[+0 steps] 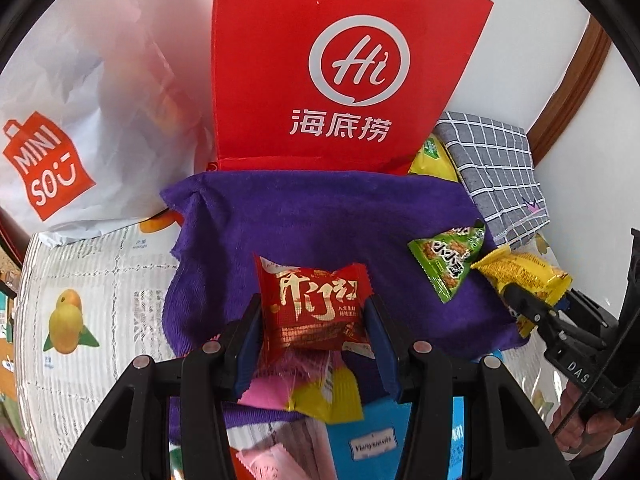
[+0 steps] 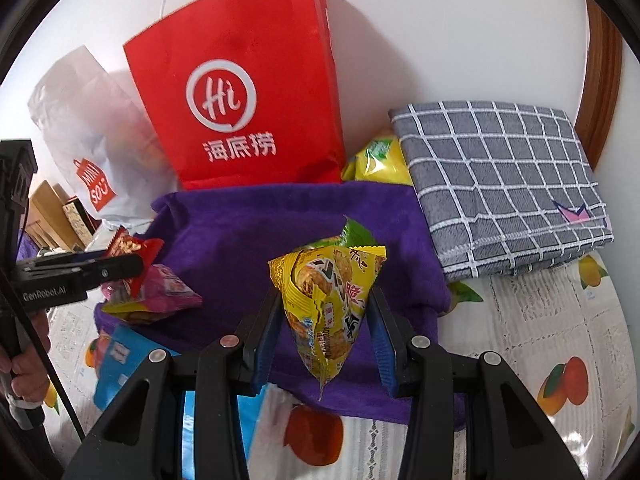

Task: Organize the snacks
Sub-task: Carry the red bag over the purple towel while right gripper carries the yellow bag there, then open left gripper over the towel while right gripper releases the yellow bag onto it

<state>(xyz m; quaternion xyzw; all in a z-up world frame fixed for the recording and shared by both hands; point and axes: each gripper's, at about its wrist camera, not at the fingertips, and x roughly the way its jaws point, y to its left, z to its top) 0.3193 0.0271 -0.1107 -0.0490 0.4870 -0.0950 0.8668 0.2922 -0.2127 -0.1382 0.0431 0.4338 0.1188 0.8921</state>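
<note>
My left gripper [image 1: 314, 312] is shut on a red snack packet [image 1: 314, 306], held above a purple towel [image 1: 320, 212]. My right gripper [image 2: 326, 312] is shut on a yellow snack packet [image 2: 328, 304] over the same purple towel [image 2: 248, 232]. A green triangular packet [image 1: 450, 260] lies on the towel at the right; in the right wrist view only its green tip [image 2: 356, 234] shows behind the yellow packet. A pink and yellow packet [image 2: 152, 300] lies on the towel's left edge, under the left gripper [image 2: 132, 270]. The right gripper [image 1: 516, 300] with the yellow packet [image 1: 524, 276] shows at the right of the left wrist view.
A red paper bag [image 2: 240, 112] stands against the wall behind the towel, a white shopping bag [image 1: 72, 120] to its left. A folded grey checked cloth [image 2: 500, 184] and a yellow-green bag [image 2: 380, 160] lie at the right. A blue box [image 1: 372, 436] sits near me on the fruit-print tablecloth [image 2: 540, 340].
</note>
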